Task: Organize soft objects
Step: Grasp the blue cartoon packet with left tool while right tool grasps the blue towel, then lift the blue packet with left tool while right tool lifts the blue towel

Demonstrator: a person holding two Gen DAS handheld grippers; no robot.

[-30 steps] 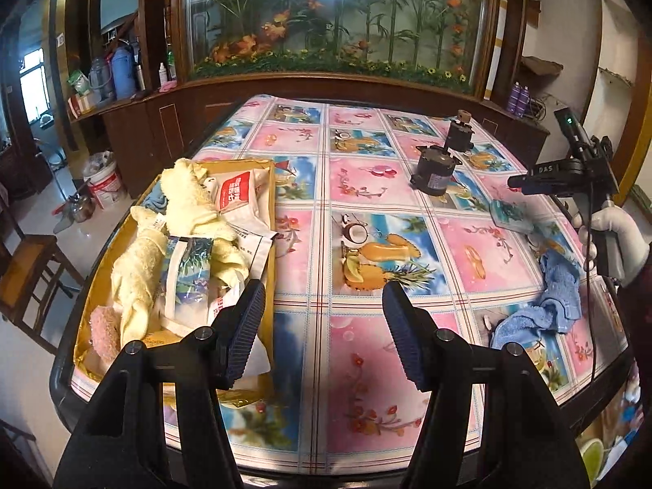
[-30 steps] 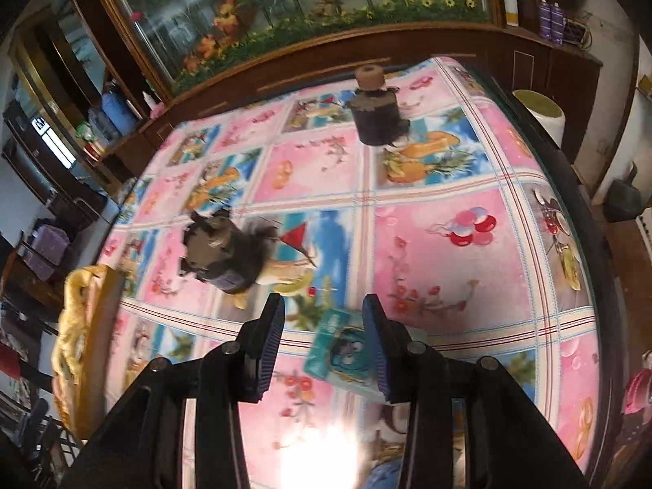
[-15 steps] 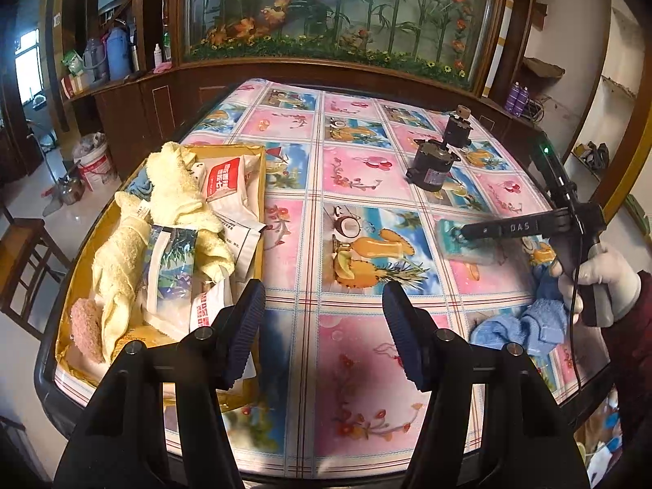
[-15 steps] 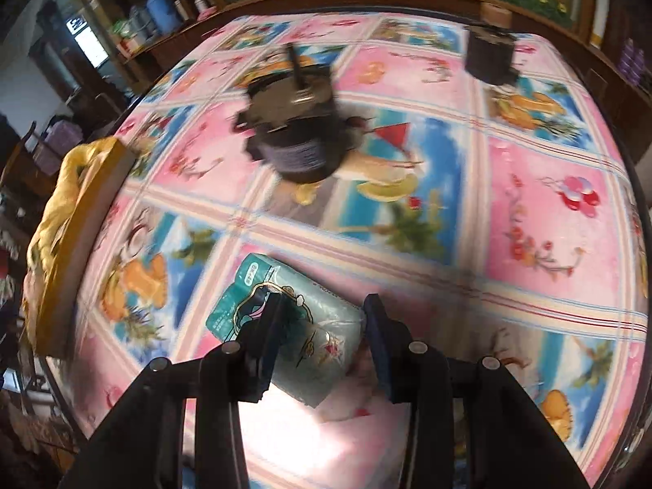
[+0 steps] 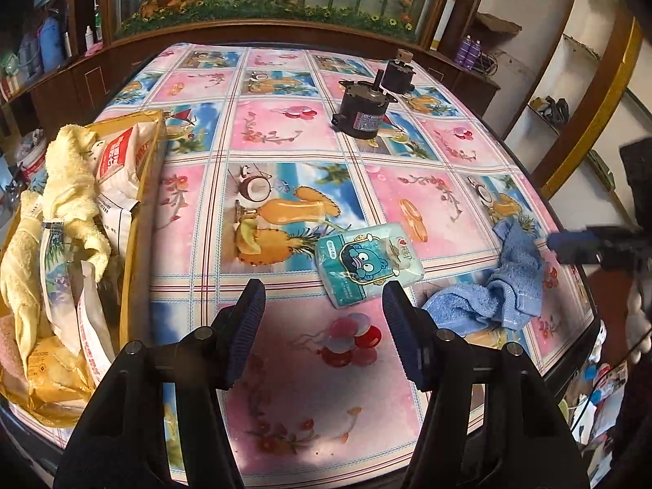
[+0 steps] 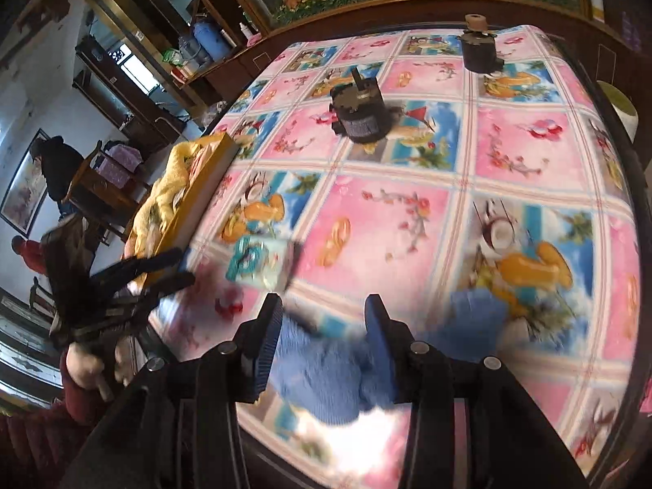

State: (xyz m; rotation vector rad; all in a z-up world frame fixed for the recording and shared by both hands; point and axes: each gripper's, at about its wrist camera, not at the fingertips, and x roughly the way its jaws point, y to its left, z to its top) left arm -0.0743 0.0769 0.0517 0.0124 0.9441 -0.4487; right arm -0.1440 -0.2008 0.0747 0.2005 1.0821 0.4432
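A teal tissue pack (image 5: 368, 263) with a cartoon face lies flat on the tablecloth, just beyond my open, empty left gripper (image 5: 322, 326). A crumpled blue towel (image 5: 501, 289) lies to its right near the table's front edge. My right gripper (image 6: 324, 338) hovers over that blue towel (image 6: 326, 371); its jaws are opening, the towel shows between and below the fingers, and the pads are not pressing it. In the right wrist view the tissue pack (image 6: 261, 261) is blurred, with the left gripper (image 6: 179, 269) beside it. The right gripper (image 5: 578, 242) reaches in from the right edge.
A yellow box (image 5: 140, 212) on the left holds yellow towels (image 5: 69, 179) and paper packets. Two dark motors (image 5: 364, 112) (image 5: 399, 75) stand at the far middle of the table. Wooden cabinets ring the table. A person stands far off by a chair (image 6: 57, 163).
The tissue pack has moved from the right side to the middle, in front of my left gripper. The right gripper let it go and drew back over the blue towel. My left gripper tipped downward.
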